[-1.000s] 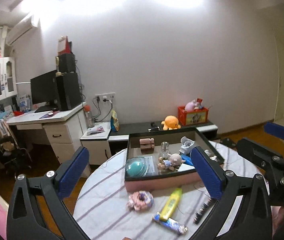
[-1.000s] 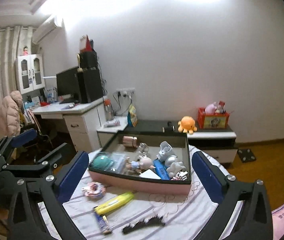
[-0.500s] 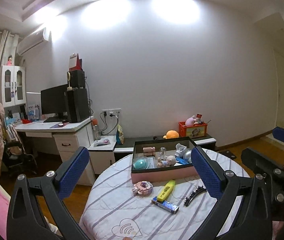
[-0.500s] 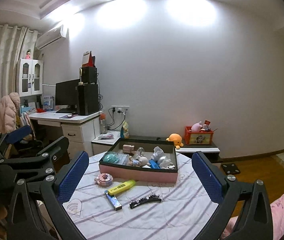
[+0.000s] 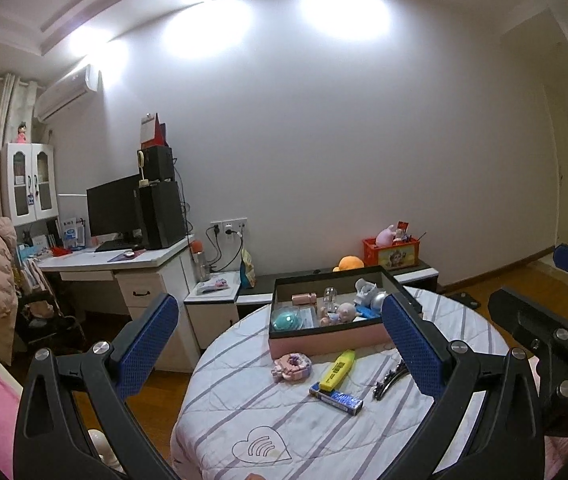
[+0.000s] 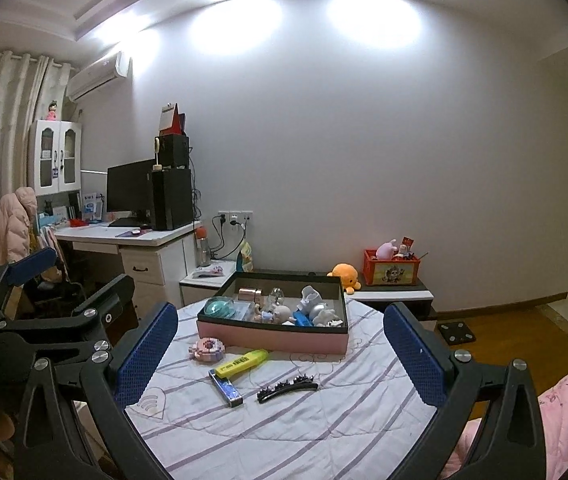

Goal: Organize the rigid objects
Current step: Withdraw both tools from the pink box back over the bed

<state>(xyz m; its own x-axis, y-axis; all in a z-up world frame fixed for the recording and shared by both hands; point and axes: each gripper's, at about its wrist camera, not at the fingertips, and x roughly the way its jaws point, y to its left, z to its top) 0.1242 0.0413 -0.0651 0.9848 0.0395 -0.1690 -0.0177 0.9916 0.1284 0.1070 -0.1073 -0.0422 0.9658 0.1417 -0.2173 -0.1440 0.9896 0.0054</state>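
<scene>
A pink box with a dark rim [image 5: 325,342] [image 6: 272,338] stands on a round table with a striped cloth [image 5: 284,420] [image 6: 284,420] and holds several small toys. In front of it lie a pink round toy [image 5: 291,366] [image 6: 206,349], a yellow highlighter [image 5: 337,370] [image 6: 242,362], a blue stick [image 5: 336,398] [image 6: 226,389] and a black hair clip [image 5: 389,378] [image 6: 287,388]. My left gripper [image 5: 280,352] is open and empty, held back from the table. My right gripper [image 6: 280,354] is open and empty too.
A white desk [image 5: 124,264] with a monitor and a speaker stands at the left. A low cabinet [image 6: 387,294] behind the table carries an orange plush and a red crate. Pink bedding [image 6: 563,420] lies at the right.
Both grippers have pulled back and up from the table. The box and the loose items now look smaller and farther away. Nothing was taken hold of.
</scene>
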